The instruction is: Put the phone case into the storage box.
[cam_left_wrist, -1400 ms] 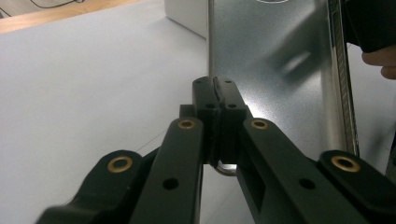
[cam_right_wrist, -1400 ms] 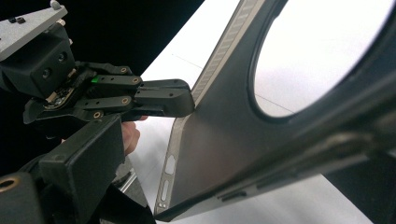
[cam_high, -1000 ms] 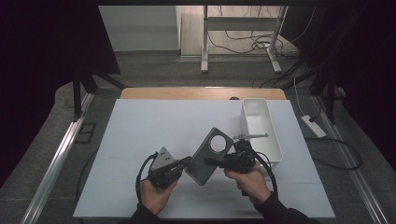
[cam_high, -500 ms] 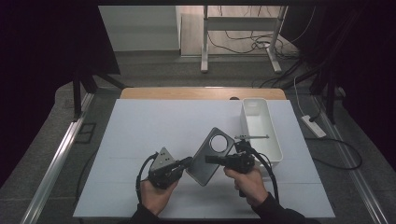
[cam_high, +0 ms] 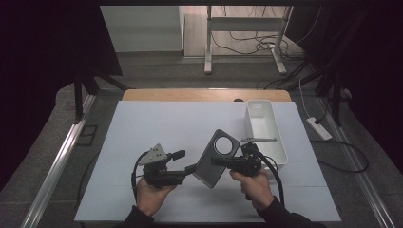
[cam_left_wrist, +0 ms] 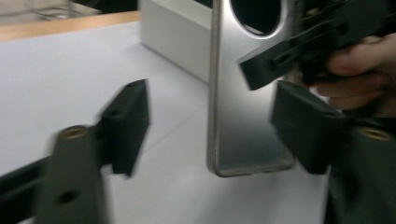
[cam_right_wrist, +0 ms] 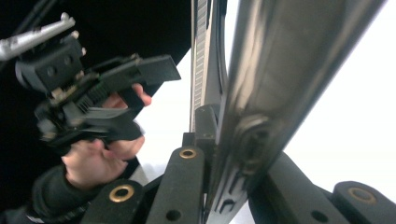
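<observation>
High view fixed above the bench (cam_high: pixel 142 123) looking forward and down, both gripper views close in, sharing the grey plate (cam_left_wrist: pixel 243 121).

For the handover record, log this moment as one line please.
left gripper: jaws just opened, off grey plate | right gripper: shut on grey plate, held above table | white bin: beside
</observation>
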A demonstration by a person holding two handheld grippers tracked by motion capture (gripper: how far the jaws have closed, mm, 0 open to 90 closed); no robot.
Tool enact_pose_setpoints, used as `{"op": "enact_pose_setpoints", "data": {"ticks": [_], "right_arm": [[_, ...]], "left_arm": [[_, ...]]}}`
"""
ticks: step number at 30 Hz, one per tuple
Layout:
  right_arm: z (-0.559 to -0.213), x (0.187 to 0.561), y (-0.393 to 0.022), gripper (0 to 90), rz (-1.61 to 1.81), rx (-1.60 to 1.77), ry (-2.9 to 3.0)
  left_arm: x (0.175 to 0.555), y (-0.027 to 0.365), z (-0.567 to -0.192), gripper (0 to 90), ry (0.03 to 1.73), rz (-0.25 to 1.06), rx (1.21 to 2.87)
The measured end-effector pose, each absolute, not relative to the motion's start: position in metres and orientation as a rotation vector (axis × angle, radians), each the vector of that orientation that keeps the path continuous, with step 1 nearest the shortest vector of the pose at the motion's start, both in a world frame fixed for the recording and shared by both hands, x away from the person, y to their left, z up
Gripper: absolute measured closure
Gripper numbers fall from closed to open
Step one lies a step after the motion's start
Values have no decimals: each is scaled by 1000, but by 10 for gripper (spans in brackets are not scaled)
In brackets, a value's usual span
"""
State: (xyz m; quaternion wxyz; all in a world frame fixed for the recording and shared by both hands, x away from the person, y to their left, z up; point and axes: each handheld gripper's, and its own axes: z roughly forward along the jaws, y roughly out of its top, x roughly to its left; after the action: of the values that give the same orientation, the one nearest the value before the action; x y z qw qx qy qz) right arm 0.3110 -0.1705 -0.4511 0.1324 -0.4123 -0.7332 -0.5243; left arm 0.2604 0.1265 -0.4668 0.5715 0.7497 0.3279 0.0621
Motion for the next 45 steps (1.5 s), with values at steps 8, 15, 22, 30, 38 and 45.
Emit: {"op": "enact_pose_setpoints", "data": {"ticks": [8, 15, 22, 30, 38, 45], "right_arm": [[-447, 308, -170, 855, -1528, -1094, -2266], [-440, 304, -171, 855, -1537, -992, -2343], [-438, 300, -168, 855, -1510, -875, -2405], [-435, 294, -162, 855, -1506, -760, -2411], [-431, 287, -153, 855, -1511, -660, -2404], [-429, 284, -150, 855, -1514, -619, -2402]], "left_arm": [[265, 131, -474, 17, 732, 20, 1789], [268, 130, -481, 0, 669, -96, 1814], [269, 121, -487, 0, 573, -183, 1851], [269, 111, -489, 0, 545, -227, 1888], [267, 99, -491, 0, 521, -264, 1926], [266, 94, -489, 0, 530, -256, 1968]]}}
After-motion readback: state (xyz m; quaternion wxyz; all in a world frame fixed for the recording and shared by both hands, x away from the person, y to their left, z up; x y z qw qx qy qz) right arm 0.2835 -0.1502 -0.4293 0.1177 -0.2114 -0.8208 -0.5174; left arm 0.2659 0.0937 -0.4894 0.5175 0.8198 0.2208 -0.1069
